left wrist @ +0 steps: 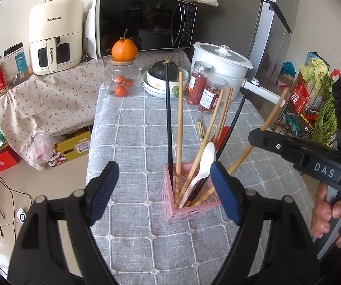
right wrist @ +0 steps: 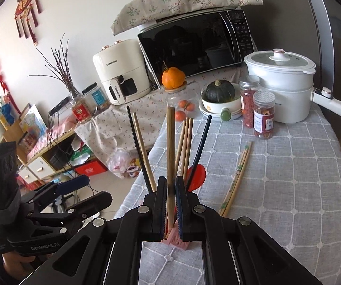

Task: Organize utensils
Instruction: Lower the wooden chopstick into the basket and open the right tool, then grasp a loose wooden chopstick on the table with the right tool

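I'm looking across a table under a grey checked cloth point(right wrist: 289, 178). Behind it a microwave point(left wrist: 144, 21) sits beneath a floral cover, an air fryer point(left wrist: 54, 35) beside it. White wall point(right wrist: 75, 11) with a red hanging ornament point(right wrist: 26, 11). Grey fridge point(left wrist: 272, 23) on the right, pale tiled floor point(left wrist: 51, 178), soft daylight.

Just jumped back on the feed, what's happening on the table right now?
A person is sorting utensils into the pink basket with two handheld tools. The right claw is shut on a wooden chopstick, its lower end at the basket. The left claw hangs open near the basket, holding nothing. The basket already holds chopsticks and a white spoon. A loose pair of chopsticks lies on the grey tablecloth.
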Demonstrator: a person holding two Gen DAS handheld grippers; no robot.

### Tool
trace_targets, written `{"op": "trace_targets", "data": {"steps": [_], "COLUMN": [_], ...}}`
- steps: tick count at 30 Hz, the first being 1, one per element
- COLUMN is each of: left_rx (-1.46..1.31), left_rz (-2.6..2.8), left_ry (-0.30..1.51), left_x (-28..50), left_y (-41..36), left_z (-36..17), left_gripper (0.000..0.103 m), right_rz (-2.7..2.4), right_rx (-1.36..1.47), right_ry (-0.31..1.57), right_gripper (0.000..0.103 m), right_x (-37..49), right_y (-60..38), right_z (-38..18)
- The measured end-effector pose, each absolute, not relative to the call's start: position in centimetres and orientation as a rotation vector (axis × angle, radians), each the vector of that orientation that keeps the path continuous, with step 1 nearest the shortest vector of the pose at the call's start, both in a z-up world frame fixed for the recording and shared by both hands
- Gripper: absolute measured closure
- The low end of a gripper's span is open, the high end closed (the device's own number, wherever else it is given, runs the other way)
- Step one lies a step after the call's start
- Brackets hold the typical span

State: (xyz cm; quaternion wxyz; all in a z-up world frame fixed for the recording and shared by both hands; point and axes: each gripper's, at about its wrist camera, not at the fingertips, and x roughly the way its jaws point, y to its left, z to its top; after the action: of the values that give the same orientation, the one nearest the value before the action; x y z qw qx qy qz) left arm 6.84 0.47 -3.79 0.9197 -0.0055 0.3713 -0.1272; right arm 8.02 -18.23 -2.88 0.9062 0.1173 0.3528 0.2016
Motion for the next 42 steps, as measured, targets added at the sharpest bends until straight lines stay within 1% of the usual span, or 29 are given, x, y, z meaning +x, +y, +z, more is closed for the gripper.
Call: {"op": "trace_targets", "data": {"steps": [2, 3, 4, 7, 8, 9, 10, 12, 15, 18, 25, 31, 35, 37, 40, 42], "left_rx": [-0.010, -0.011, -0.012, -0.020, -0.025, -0.031, -0.038, -0.053, -0.074, -0.095, -0.111, -0.103, -0.095, -0.091, -0.087, -0.084], "left_rz": [-0.260, -0.260, -0.261, -0.260, -0.260, -0.261, -0.261, -0.261, -0.252, -0.243, -0.257, -0.257, -0.264, -0.273, -0.287, -0.297], "left_ry": [0.766, 0.767, 0.768, 0.768, 0.767, 0.767, 0.766, 0.764, 0.763, 0.768, 0.778, 0.797, 0.817, 0.822, 0.818, 0.814], "left_x": [6.8, 6.8, 6.7, 6.7, 6.7, 6.7, 6.6, 6.6, 6.4, 6.4, 6.6, 6.9, 7.0, 7.0, 6.8, 6.6], "left_y": [0.5, 0.5, 0.5, 0.6, 0.7, 0.8, 0.9, 1.0, 1.2, 1.6, 1.6, 1.8, 1.6, 1.5, 1.3, 1.1], "left_z": [-3.8, -3.9, -3.9, -3.8, -3.7, -3.7, -3.6, -3.5, -3.5, -3.6, -3.5, -3.9, -4.3, -4.4, -4.2, -4.1], "left_gripper": [0.023, 0.023, 0.023, 0.022, 0.021, 0.021, 0.020, 0.017, 0.015, 0.014, 0.014, 0.014, 0.014, 0.014, 0.014, 0.014], "right_rz": [0.417, 0.418, 0.418, 0.404, 0.397, 0.388, 0.379, 0.353, 0.291, 0.225, 0.182, 0.193, 0.187, 0.160, 0.152, 0.156], "right_rx": [0.246, 0.255, 0.264, 0.292, 0.304, 0.318, 0.330, 0.350, 0.358, 0.326, 0.281, 0.258, 0.214, 0.149, 0.051, 0.016], "right_ry": [0.742, 0.745, 0.745, 0.723, 0.713, 0.703, 0.694, 0.689, 0.704, 0.752, 0.892, 0.906, 0.919, 0.900, 0.920, 0.941], "right_gripper": [0.093, 0.088, 0.085, 0.069, 0.061, 0.056, 0.055, 0.049, 0.044, 0.044, 0.044, 0.046, 0.050, 0.053, 0.056, 0.063], "right_x": [8.2, 8.2, 8.2, 8.1, 8.0, 8.0, 8.0, 8.1, 9.0, 10.9, 17.0, 22.4, 25.1, 25.6, 25.5, 24.9], "right_y": [-18.2, -18.3, -18.6, -19.6, -20.1, -20.6, -21.1, -22.2, -23.9, -24.8, -25.0, -23.8, -22.4, -21.9, -21.3, -21.5], "right_z": [-3.3, -3.3, -3.3, -2.8, -2.6, -2.4, -2.2, -2.3, -3.4, -5.8, -13.3, -16.8, -18.5, -18.8, -18.9, -18.8]}}
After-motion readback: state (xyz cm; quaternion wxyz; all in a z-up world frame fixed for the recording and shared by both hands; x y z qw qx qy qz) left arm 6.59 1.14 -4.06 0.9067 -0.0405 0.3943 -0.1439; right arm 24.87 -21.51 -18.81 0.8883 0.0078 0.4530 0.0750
